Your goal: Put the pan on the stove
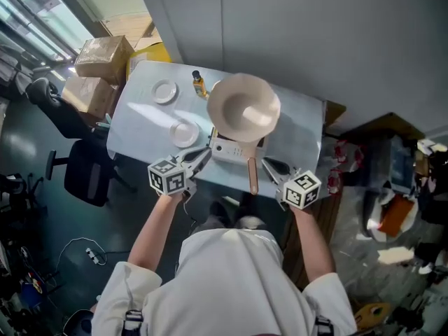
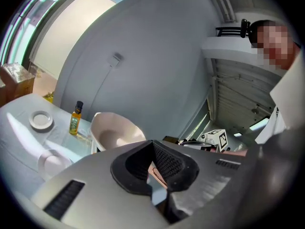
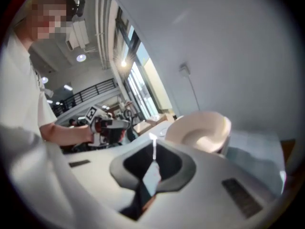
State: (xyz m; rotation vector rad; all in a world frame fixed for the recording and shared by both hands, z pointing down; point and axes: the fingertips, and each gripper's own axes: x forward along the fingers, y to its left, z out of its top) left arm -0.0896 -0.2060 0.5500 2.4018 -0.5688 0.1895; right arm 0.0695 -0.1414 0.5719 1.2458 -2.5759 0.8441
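Note:
A cream pan sits on a white portable stove in the middle of the table. Its wooden handle points back toward me, over the front edge. My left gripper hovers just left of the stove's front, jaws shut with nothing in them. To the right of the handle my right gripper is shut and empty too. The left gripper view shows the closed tips with the pan beyond them. In the right gripper view the closed tips point toward the pan.
An oil bottle stands left of the pan. Two small white dishes lie on the table's left half. Cardboard boxes and an office chair are off to the left. A grey wall runs behind the table.

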